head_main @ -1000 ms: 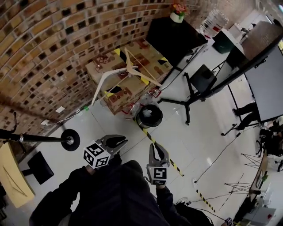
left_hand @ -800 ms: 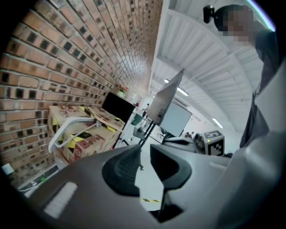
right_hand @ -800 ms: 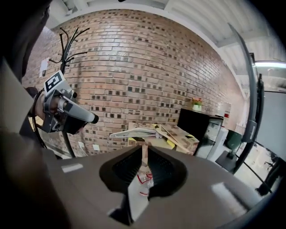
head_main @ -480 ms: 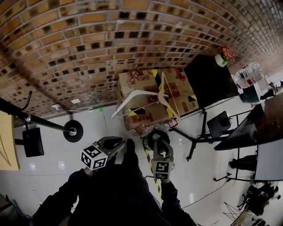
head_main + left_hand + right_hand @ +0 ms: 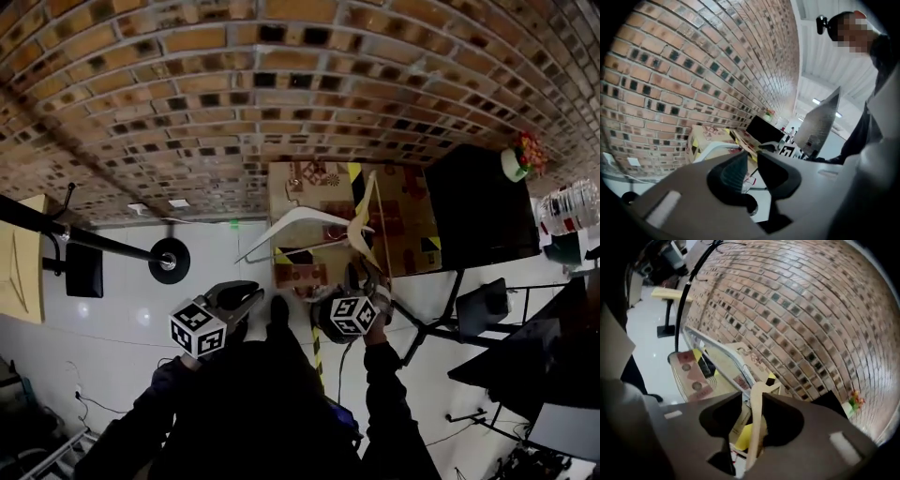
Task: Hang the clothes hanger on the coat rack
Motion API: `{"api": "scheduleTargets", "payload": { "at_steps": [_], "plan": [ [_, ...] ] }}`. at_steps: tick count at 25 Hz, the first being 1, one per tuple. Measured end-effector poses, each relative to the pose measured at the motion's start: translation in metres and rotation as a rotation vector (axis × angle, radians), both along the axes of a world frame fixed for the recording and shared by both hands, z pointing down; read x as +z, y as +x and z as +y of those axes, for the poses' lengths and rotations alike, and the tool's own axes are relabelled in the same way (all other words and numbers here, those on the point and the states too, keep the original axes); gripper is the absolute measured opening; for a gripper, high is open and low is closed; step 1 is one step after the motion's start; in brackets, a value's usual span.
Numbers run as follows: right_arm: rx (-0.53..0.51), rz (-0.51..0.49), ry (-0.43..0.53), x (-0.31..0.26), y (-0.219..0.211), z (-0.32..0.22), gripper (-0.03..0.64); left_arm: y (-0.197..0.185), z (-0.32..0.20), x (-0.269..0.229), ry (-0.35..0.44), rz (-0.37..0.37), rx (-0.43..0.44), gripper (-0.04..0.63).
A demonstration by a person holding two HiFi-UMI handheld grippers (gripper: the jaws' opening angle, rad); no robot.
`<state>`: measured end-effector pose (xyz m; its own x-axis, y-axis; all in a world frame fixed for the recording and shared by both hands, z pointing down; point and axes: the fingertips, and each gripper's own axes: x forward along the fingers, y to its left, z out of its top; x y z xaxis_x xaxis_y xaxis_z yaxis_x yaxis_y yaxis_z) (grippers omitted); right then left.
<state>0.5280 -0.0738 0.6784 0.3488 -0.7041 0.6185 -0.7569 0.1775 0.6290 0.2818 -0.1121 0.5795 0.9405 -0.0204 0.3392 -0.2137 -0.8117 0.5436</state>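
Hanger [image 5: 302, 216] is lying on the box [image 5: 403, 202] at centre of the head view, against the wall [image 5: 187, 112]. Right gripper [image 5: 367, 279] is coming at it from below. Its jaws have just been opening and are standing fairly wide, with one wooden arm of the hanger running up between them. Pads are not clamping: there is a gap on the left side, and the right jaw is maybe brushing the wood. Left gripper [image 5: 248, 300] is hovering lower left of centre, jaws narrow, nothing in them. Rack [image 5: 94, 246] is showing at the left edge, its pole slanting to the round base [image 5: 170, 261], well apart from the hanger.

Step in hand, judging by this: grabbing the hanger. Doing it well is meaning pushing in until the arm is sitting deep between the pads, then closing square on the wood, not on the shiny bar [image 5: 717, 352] beside it. Gripping near the neck is likely cutting down swing. After that it is needing a lift clear of the box before travelling left to a peg [image 5: 66, 195].
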Motion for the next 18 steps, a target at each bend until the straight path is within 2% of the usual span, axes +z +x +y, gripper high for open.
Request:
{"api": "scheduleTargets", "payload": {
  "at_steps": [3, 5, 8, 10, 13, 18],
  "plan": [
    [-0.131, 0.125, -0.115, 0.038, 0.016, -0.017, 0.155, 0.008, -0.002, 0.001, -0.007, -0.027, -0.067, 0.071],
    [-0.191, 0.206, -0.160, 0.059, 0.025, -0.025, 0.176, 0.011, -0.003, 0.001, -0.009, -0.040, -0.110, 0.072],
    [-0.202, 0.319, -0.169, 0.078, 0.042, -0.032, 0.220, 0.010, -0.001, 0.002, -0.004, -0.068, -0.171, 0.071],
    [-0.191, 0.378, -0.160, 0.084, 0.055, -0.039, 0.224, 0.007, -0.003, 0.004, -0.005, -0.081, -0.214, 0.071],
    [-0.185, 0.406, -0.144, 0.088, 0.065, -0.044, 0.186, 0.000, -0.003, 0.006, -0.007, -0.100, -0.271, 0.071],
    [-0.189, 0.374, -0.088, 0.077, 0.066, -0.042, 0.134, -0.006, -0.003, 0.005, 0.000, -0.099, -0.335, 0.071]
  ]
}}
